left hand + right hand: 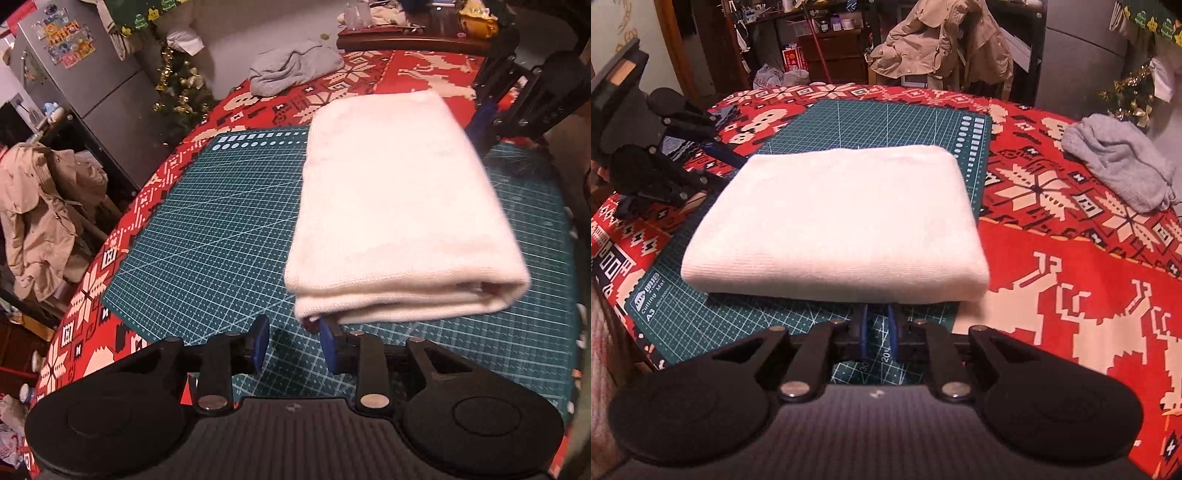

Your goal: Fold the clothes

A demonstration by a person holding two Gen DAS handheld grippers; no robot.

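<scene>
Left wrist view: your left tool stands open at the folded white towel's near edge, gripping nothing. The towel lies on the green cutting mat, mid-desk. Your right tool, slightly parted, holds nothing. This fold looks finished; next, probably fetch the grey garment.

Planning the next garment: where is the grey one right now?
The crumpled grey garment lies on the red patterned tablecloth, right of the folded white towel in the right wrist view, off the green cutting mat.
</scene>
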